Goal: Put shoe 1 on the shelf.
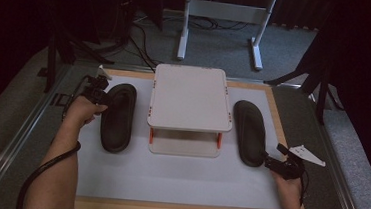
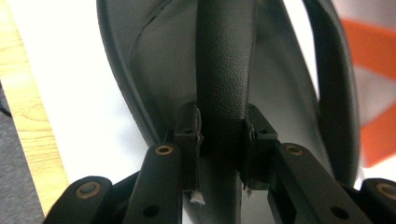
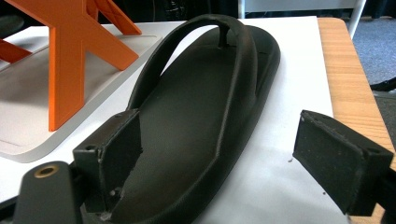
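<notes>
While left gripper [image 1: 99,91] clamps strap [image 2: 224,70] of left sandal [image 1: 117,117], right gripper [image 1: 280,163] hangs spread at heel of right sandal [image 1: 249,132]. Step: grasping the pair, flanking rack [image 1: 190,97] on mat (likely shelf-bound). Next: right jaws close on strap or edge. Left toe end cut off in left gripper view.

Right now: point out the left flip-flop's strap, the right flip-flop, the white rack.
left flip-flop's strap [image 2: 224,70], left gripper view, mid-strap
right flip-flop [image 3: 187,140], right gripper view, footbed
white rack [image 1: 190,97], high view, top shelf
</notes>
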Action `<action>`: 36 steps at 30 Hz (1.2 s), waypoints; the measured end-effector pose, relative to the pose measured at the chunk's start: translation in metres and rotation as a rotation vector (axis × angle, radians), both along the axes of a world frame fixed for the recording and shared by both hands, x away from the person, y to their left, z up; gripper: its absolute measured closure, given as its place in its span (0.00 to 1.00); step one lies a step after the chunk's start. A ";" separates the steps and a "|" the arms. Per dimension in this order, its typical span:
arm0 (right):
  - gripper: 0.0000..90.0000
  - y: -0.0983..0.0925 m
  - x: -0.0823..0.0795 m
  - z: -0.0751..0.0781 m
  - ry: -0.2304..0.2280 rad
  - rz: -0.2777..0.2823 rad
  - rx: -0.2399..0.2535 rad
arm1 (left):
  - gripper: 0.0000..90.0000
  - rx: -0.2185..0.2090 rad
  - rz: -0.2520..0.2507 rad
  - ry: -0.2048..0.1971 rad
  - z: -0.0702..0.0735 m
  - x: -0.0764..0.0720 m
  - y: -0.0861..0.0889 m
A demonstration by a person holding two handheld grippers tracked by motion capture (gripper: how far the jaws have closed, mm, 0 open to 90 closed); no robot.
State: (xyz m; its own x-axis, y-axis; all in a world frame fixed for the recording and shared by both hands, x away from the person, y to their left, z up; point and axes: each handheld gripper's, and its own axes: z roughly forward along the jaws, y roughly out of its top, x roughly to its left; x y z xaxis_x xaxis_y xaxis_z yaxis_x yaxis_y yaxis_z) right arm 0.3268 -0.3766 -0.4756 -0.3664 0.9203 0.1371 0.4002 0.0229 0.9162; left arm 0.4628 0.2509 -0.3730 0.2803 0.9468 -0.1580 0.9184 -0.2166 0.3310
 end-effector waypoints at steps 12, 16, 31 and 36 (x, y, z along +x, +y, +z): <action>0.14 -0.001 -0.002 0.000 -0.020 0.023 0.005 | 0.80 -0.004 -0.018 -0.047 0.069 -0.008 -0.010; 0.14 0.000 -0.002 0.000 -0.021 0.020 -0.006 | 0.80 0.011 -0.025 -0.074 0.094 -0.008 -0.019; 0.14 0.001 -0.001 0.000 -0.015 0.016 -0.015 | 0.80 -0.017 -0.053 -0.139 0.153 -0.008 -0.068; 0.14 0.001 -0.002 0.000 -0.018 0.017 -0.015 | 0.80 -0.014 -0.097 -0.138 0.157 -0.005 -0.095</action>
State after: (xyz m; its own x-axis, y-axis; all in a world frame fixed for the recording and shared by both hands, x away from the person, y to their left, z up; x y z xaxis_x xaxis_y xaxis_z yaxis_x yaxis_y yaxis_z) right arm 0.3253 -0.3755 -0.4759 -0.3847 0.9157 0.1166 0.3826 0.0432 0.9229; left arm 0.4580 0.1560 -0.2159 0.3903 0.9122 -0.1250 0.8389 -0.2964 0.4565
